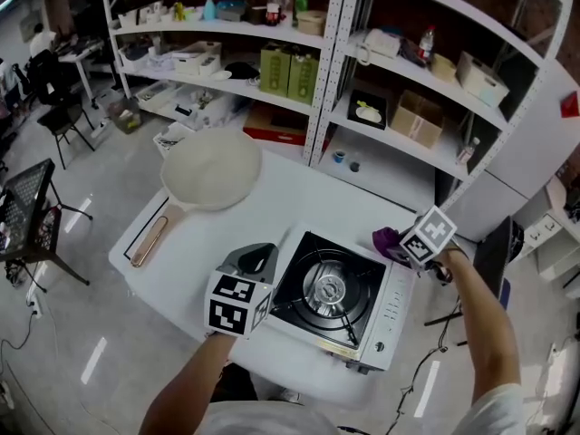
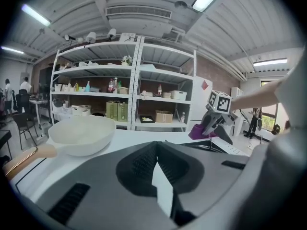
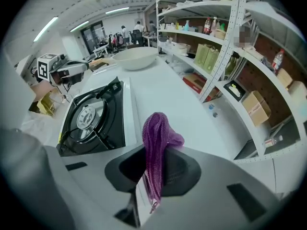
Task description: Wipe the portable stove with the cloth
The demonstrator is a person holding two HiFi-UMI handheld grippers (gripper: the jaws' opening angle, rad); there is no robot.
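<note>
**Cloth [image 3: 160, 133] clamped beside the stove [image 1: 331, 288]**

We had our right gripper [image 3: 152, 171] closed on the purple cloth, which hung just off the stove's far right corner, over the white counter [image 1: 299, 188]. Our left gripper [image 2: 156, 147] hovered at the stove's left edge, jaws together with nothing between them. A pale pan [image 1: 210, 170] sat farther back.

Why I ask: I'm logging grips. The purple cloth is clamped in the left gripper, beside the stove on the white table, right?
Not quite: the cloth is clamped in the right gripper instead, as the right gripper view shows. It is beside the stove on the white table.
</note>
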